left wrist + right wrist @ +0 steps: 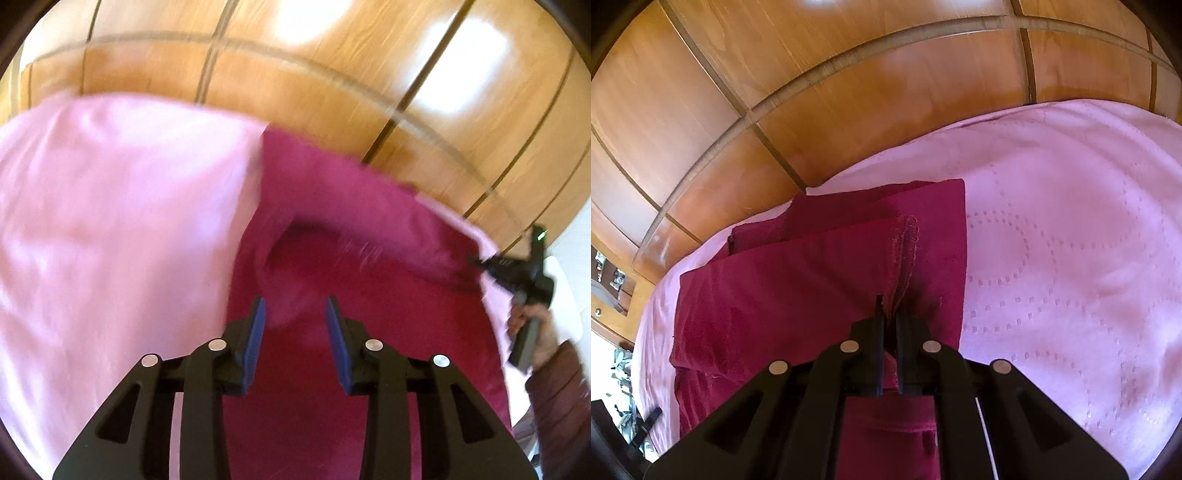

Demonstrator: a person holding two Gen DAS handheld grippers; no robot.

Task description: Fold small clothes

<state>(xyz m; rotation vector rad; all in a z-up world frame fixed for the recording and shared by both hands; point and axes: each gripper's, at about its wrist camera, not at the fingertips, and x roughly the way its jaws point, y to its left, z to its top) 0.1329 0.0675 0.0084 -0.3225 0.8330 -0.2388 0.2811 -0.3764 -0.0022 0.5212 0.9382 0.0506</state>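
A dark red garment lies partly folded on a pink bedspread. My left gripper is open and empty, hovering just above the red cloth. In the right wrist view the garment shows with a folded flap. My right gripper is shut on a hemmed edge of the red garment and lifts it. The right gripper also shows in the left wrist view at the garment's far right edge, held by a hand. The left wrist view is blurred by motion.
A wooden wardrobe with panelled doors stands close behind the bed. The pink bedspread stretches out to the right of the garment. Some clutter lies off the bed's left edge.
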